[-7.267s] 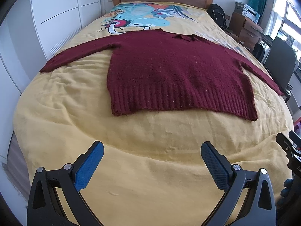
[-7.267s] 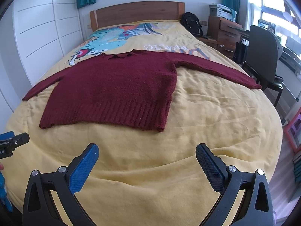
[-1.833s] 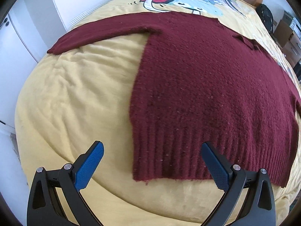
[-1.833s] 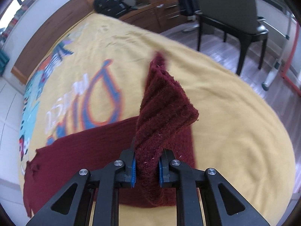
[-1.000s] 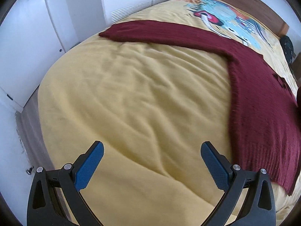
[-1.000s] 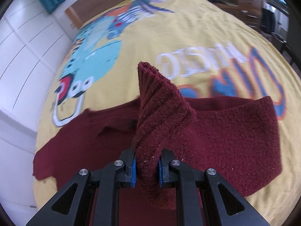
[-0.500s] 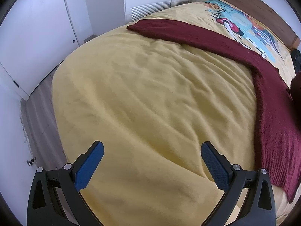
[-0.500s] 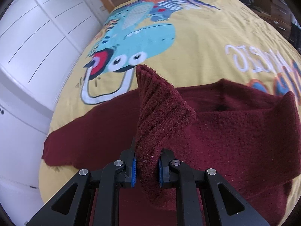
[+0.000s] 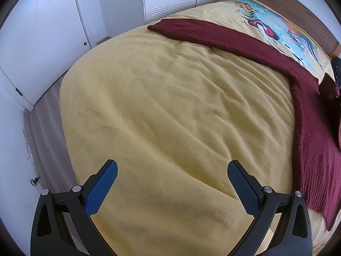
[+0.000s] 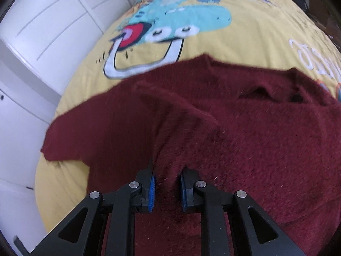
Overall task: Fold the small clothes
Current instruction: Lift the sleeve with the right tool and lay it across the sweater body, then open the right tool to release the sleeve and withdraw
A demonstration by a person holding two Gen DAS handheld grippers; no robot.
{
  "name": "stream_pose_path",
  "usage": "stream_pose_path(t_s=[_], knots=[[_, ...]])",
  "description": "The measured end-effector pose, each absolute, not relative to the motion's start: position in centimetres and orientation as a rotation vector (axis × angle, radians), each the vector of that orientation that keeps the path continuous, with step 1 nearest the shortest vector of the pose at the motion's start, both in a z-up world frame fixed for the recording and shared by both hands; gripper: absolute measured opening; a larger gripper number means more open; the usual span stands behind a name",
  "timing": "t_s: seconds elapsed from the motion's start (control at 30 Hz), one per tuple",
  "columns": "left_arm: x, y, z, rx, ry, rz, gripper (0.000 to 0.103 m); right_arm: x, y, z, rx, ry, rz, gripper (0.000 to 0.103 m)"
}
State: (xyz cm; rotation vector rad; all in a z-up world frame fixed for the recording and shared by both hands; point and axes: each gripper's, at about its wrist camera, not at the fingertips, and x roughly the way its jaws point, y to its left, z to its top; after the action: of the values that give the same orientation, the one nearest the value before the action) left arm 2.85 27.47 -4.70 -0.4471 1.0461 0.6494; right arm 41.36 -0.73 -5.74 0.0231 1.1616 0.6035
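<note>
A dark red knitted sweater (image 10: 255, 140) lies on the yellow bedspread (image 9: 170, 106). In the right wrist view my right gripper (image 10: 167, 188) holds the sweater's right sleeve cuff (image 10: 170, 149) between its blue pads, over the sweater's body; the pads stand slightly apart with the cuff still between them. In the left wrist view the sweater's left sleeve (image 9: 213, 36) stretches toward the bed's left edge, and the ribbed hem (image 9: 319, 192) is at the right. My left gripper (image 9: 172, 183) is open and empty over bare bedspread, left of the sweater.
White wardrobe doors (image 9: 53, 32) stand close along the bed's left side, with a strip of wooden floor (image 9: 42, 128) between. A cartoon print (image 10: 170, 21) covers the bedspread near the wooden headboard (image 9: 287, 4).
My right gripper carried the sleeve cuff across and lowered it onto the sweater's body; its pads have loosened a little. My left gripper swung further left, toward the left sleeve.
</note>
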Motion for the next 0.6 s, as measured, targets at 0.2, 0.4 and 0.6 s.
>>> stream_pose_path(t_s=[0.2,0.4,0.6], knots=[[2.9,27.5,-4.8,-0.439,1.044,0.655,0.102,39.8,0.9,-8.2,-0.038,1.191,0.614,0.028],[3.2,27.5,-4.5,-0.41,1.038,0.658,0.102,38.7,2.6,-8.1,-0.067,1.18,0.636,0.041],[3.2,27.2,-3.8,-0.379,1.014,0.653,0.102,37.1,3.2,-7.1,-0.083,1.169,0.675,0.045]])
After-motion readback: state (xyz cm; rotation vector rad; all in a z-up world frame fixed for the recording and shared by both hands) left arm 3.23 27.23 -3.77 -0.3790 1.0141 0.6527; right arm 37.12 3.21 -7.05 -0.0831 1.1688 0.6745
